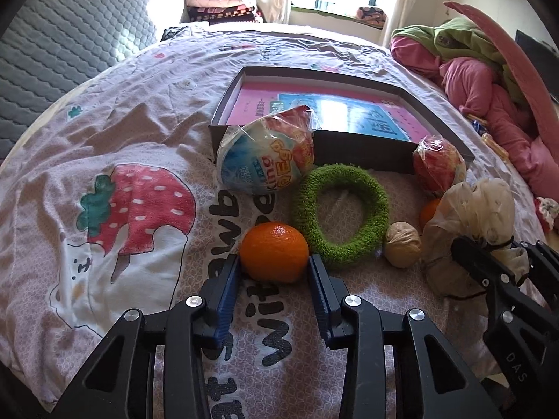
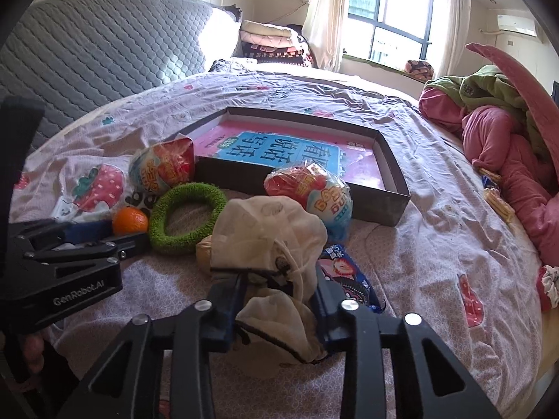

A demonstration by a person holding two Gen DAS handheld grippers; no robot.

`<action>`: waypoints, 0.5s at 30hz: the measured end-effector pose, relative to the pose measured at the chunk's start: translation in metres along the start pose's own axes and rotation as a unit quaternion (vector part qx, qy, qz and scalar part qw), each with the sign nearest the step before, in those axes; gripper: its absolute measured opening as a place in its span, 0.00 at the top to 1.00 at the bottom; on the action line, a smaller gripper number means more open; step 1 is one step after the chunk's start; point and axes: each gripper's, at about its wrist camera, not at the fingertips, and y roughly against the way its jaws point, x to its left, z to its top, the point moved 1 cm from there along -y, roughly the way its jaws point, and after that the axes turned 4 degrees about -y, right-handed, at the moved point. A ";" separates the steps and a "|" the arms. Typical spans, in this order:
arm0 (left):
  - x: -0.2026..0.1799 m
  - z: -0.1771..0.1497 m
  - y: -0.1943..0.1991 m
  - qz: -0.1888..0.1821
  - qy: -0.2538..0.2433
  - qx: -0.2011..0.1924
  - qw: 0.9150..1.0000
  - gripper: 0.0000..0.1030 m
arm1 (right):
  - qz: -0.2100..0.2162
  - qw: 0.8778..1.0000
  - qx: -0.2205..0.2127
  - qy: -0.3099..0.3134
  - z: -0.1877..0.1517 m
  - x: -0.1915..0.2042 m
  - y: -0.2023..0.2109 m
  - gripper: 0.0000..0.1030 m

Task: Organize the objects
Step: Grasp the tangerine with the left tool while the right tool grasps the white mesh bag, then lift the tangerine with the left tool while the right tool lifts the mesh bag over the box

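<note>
Orange [image 1: 274, 252] sits on the bedspread [image 1: 115, 132] w/ your left gripper [image 1: 274, 265] pinching it, pads touching both sides, just beside the green ring [image 1: 340, 211]. Right gripper [image 2: 276, 300] is clamped on the beige mesh pouch [image 2: 269, 234], near the box [image 2: 391, 206].

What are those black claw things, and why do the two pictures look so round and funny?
They are grabbing tools a person holds, one per hand, each carrying a small wide-angle camera, which bends the picture. One picture looks along the left hand-held gripper: its blue pads squeeze an orange. The other looks along the right hand-held gripper, pinching a cream mesh bag. On the bed sheet also lie a green fuzzy ring, two wrapped toy eggs and an open box holding a book.
</note>
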 end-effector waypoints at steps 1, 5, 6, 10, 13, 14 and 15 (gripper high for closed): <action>0.001 0.000 0.000 -0.004 0.004 -0.001 1.000 0.62 | 0.001 1.000 -0.001 -0.001 0.000 -0.001 0.001 0.72; 0.011 0.001 0.004 -0.027 0.029 -0.004 0.999 0.62 | 0.009 1.000 -0.009 -0.013 0.001 -0.006 0.005 0.74; 0.012 0.001 0.005 -0.027 0.030 -0.007 0.999 0.62 | 0.010 1.000 -0.012 -0.016 0.001 -0.007 0.007 0.74; 0.013 0.001 0.016 -0.024 0.027 -0.023 0.999 0.62 | 0.012 0.999 -0.029 -0.029 0.004 -0.014 0.014 0.74; 0.011 0.003 0.025 -0.022 0.018 -0.037 0.999 0.62 | 0.013 0.998 -0.038 -0.038 0.007 -0.017 0.019 0.74; 0.009 0.005 0.028 -0.020 0.013 -0.042 0.999 0.62 | 0.014 0.998 -0.043 -0.042 0.008 -0.019 0.021 0.74; 0.007 0.006 0.030 -0.019 0.010 -0.045 0.999 0.62 | 0.014 0.998 -0.045 -0.044 0.009 -0.020 0.022 0.74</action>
